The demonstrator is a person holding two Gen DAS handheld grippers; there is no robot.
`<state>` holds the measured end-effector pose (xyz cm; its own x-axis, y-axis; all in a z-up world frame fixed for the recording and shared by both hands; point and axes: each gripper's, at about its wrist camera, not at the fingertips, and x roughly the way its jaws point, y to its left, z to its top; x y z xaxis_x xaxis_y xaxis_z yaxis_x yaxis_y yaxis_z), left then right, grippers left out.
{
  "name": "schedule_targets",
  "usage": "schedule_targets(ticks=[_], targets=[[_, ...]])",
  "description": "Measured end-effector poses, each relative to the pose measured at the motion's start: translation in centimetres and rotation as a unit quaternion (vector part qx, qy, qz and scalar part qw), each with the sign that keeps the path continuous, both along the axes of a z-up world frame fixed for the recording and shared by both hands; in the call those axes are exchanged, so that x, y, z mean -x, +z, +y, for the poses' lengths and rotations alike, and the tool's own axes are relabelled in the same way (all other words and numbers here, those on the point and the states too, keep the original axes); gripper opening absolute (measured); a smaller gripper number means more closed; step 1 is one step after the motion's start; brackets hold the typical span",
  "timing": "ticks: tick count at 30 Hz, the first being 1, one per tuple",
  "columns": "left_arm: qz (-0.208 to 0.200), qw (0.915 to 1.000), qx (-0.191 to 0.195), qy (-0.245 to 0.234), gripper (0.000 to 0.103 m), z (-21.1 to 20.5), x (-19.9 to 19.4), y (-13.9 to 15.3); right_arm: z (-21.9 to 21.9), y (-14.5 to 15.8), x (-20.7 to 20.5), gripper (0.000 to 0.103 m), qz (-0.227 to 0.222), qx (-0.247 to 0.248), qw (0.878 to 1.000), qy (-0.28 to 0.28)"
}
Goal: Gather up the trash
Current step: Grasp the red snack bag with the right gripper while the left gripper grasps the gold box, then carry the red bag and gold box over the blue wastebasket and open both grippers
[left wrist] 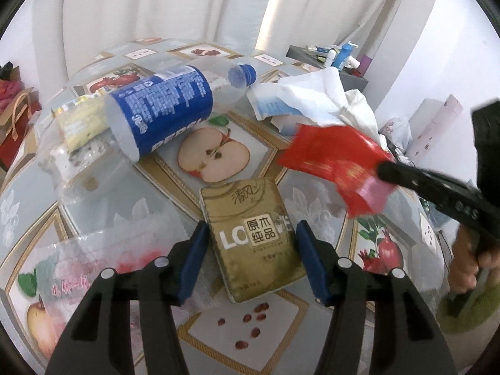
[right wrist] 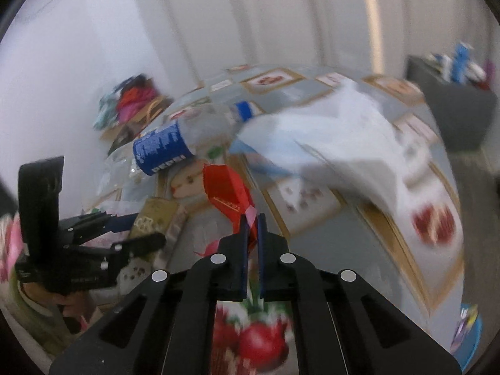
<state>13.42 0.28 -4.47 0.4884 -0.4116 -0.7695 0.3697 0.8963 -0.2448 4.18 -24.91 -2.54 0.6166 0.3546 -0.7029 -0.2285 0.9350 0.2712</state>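
My left gripper point(left wrist: 251, 234) is open, its blue pads on either side of a gold tissue pack point(left wrist: 253, 240) that lies flat on the fruit-print tablecloth point(left wrist: 93, 206). My right gripper point(right wrist: 253, 218) is shut on a red wrapper point(right wrist: 229, 193) and holds it above the table; the wrapper also shows in the left wrist view point(left wrist: 334, 159). An empty Pepsi bottle point(left wrist: 168, 106) with a blue cap lies on its side behind the pack. Crumpled white paper and plastic point(left wrist: 309, 93) lies at the back right.
A yellow-white snack wrapper point(left wrist: 81, 125) and clear plastic film point(left wrist: 62, 168) lie left of the bottle. A clear bag point(left wrist: 93, 262) lies at the near left. A grey side table point(left wrist: 343, 72) with bottles stands beyond the table. Bags point(left wrist: 15, 106) stand on the floor at left.
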Motion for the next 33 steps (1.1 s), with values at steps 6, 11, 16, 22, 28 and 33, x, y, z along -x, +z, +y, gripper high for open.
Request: schedule_targets(ticks=[6,11,16,22,28,33], targets=[[-0.001,1.0000,0.001,-0.008,0.053,-0.3,1.4,0.4,-2.0,0.3,3.9,0.003,-0.002,-0.025,0.998,-0.062],[-0.012,0.9997,0.004,-0.020,0.053,-1.0,2.8,1.4,-3.0,1.0,6.0,0.002,-0.015,-0.029,0.995,-0.093],[-0.030,0.9987,0.010,-0.039,0.052,-2.2,3.9,3.2,-4.2,2.2,7.9,0.002,-0.038,-0.035,0.991,-0.120],[-0.061,0.9946,0.023,-0.081,0.052,-5.0,4.9,6.0,-6.5,3.3,10.4,0.001,-0.062,-0.046,0.984,-0.159],[-0.088,0.9839,0.036,-0.151,0.052,-10.4,5.6,9.0,-11.7,4.5,14.2,0.001,-0.094,-0.054,0.965,-0.238],[-0.101,0.9664,0.048,-0.232,0.052,-17.2,7.2,10.5,-17.1,5.1,18.8,0.001,-0.114,-0.041,0.937,-0.329]])
